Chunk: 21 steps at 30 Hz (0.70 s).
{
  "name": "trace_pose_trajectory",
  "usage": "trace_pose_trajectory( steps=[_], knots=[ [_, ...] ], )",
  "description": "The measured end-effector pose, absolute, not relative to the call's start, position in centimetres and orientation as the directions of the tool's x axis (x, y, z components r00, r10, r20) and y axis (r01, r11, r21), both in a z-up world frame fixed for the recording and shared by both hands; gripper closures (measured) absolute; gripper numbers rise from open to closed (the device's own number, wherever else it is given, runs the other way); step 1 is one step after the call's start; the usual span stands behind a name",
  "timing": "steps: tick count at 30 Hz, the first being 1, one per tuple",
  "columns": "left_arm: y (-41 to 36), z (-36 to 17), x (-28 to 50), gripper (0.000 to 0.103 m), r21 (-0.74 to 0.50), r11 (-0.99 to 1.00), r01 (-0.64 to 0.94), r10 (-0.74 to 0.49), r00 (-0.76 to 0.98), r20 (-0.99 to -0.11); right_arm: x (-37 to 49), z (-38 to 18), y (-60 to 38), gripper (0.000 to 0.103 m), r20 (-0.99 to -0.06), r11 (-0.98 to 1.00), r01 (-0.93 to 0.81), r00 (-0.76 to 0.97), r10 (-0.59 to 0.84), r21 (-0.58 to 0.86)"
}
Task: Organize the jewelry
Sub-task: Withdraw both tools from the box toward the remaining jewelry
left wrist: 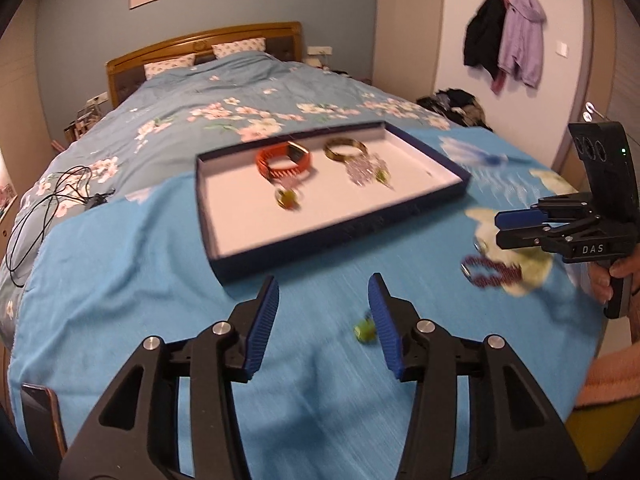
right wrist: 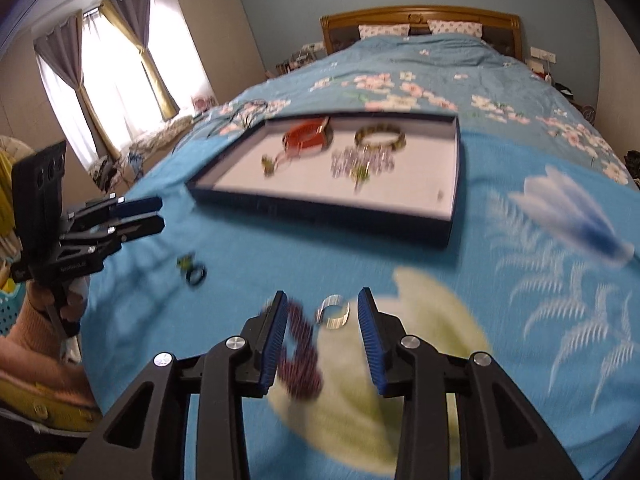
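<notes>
My left gripper (left wrist: 324,292) hung with fingers apart over a small green ring (left wrist: 365,330), near the dark-blue rectangular tray (left wrist: 224,268). My right gripper (right wrist: 322,308), fingers also spread, straddled the dark-red beaded bracelet (right wrist: 300,356), clear of the tray.

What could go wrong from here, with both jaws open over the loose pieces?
1. The bead bracelet lies partly under the right gripper's left pad, with the silver ring beside it; closing could catch both or neither.
2. The green ring sits against the left gripper's right pad, off centre, so closing may flick it away.
3. The cloth is soft; jaws could snag it.
</notes>
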<state>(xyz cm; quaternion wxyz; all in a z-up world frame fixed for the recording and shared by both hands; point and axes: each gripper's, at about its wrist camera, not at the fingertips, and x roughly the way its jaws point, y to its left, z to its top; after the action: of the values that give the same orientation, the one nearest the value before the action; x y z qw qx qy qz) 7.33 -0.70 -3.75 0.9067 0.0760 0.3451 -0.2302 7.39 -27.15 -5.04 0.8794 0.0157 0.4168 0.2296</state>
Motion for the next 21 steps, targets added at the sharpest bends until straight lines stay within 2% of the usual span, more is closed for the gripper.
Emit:
trace_pose_trajectory(
  steps=[12, 21],
  knots=[
    [-3.1, -5.7, 6.2, 0.054, -0.013, 0.845, 0.535, -0.386, 0.592, -0.708, 5.6, -6.3, -25.2, 0.065, -0.753, 0.89, -0.417, 0.522, 0.4, 0.184],
    [-3.2, -6.2, 7.7, 0.06, -0.03, 0.862, 0.506, -0.362, 0.573, -0.735, 5.5, -6.5, -23.9, 0.065, -0.763, 0.897, -0.429, 0.545, 0.348, 0.103]
  ],
)
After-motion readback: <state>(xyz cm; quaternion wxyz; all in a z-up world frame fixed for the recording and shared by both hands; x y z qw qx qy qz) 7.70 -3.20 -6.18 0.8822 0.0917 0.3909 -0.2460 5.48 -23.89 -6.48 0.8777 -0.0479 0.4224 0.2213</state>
